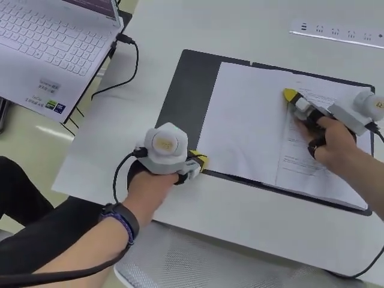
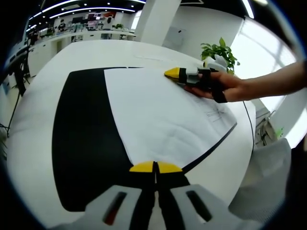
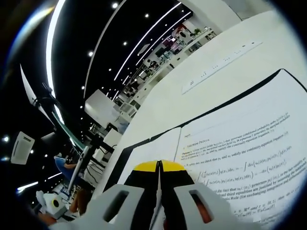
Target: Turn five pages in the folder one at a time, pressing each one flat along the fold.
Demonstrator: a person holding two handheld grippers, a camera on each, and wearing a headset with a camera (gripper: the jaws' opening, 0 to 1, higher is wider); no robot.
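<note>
Two tools, head view: the yellow-tipped left tool (image 1: 201, 161) is held at the near left corner of the turned sheet. The yellow-tipped right tool (image 1: 290, 95) is laid along the fold.
Head view, folder: an open black folder (image 1: 186, 90) is laid flat on the white table (image 1: 240, 30). A blank white sheet (image 1: 246, 120) is spread across its middle, and a printed white page (image 1: 312, 165) lies to the right.
Head view, surroundings: a white laptop (image 1: 48, 42) with a black cable (image 1: 135, 63) is seen at far left. A white power strip (image 1: 339, 33) is seen beyond the folder.
Left gripper view, left tool: the jaws are pressed together, with the tips touching the sheet's near corner. Whether paper is nipped cannot be told.
Left gripper view, beyond: the right tool is gripped by a hand (image 2: 225, 86) at the sheet's far part. A green potted plant (image 2: 218, 50) is seen behind it.
Right gripper view, right tool: the jaws are clenched, with nothing seen between them. The tips are set at the fold between the blank sheet and the printed page.
</note>
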